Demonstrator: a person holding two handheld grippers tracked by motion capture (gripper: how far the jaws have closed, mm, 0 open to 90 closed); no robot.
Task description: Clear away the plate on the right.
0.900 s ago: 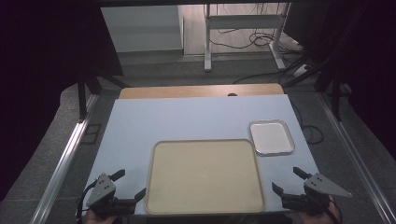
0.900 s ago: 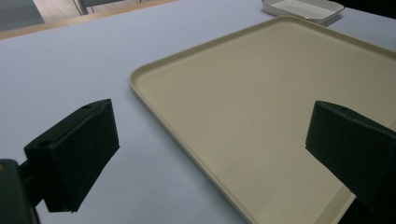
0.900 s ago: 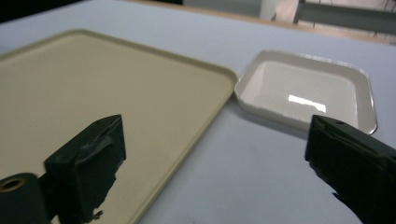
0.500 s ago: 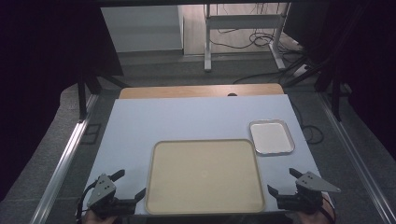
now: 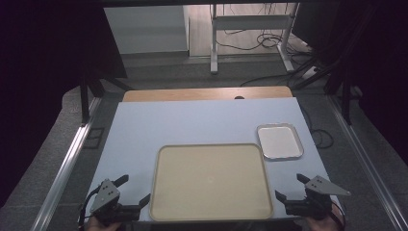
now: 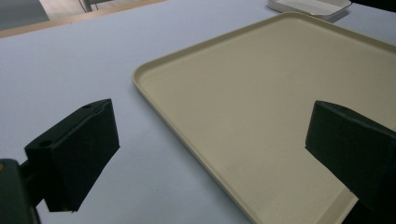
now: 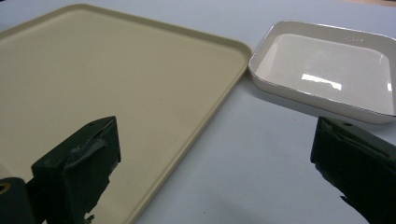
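On the pale blue table (image 5: 192,125) over grey floor (image 5: 159,67), each hand-held gripper flanks the beige tray (image 5: 210,180), jaws apart, empty.

- The right gripper (image 5: 292,187) is a bit closer to the big beige tray (image 5: 210,182) than it was a moment ago. It slid sideways toward the tray's near right corner.
- It also sits a little lower at the bottom edge of the high view, nearer the person.
- Its jaws are wide apart, with nothing between them.
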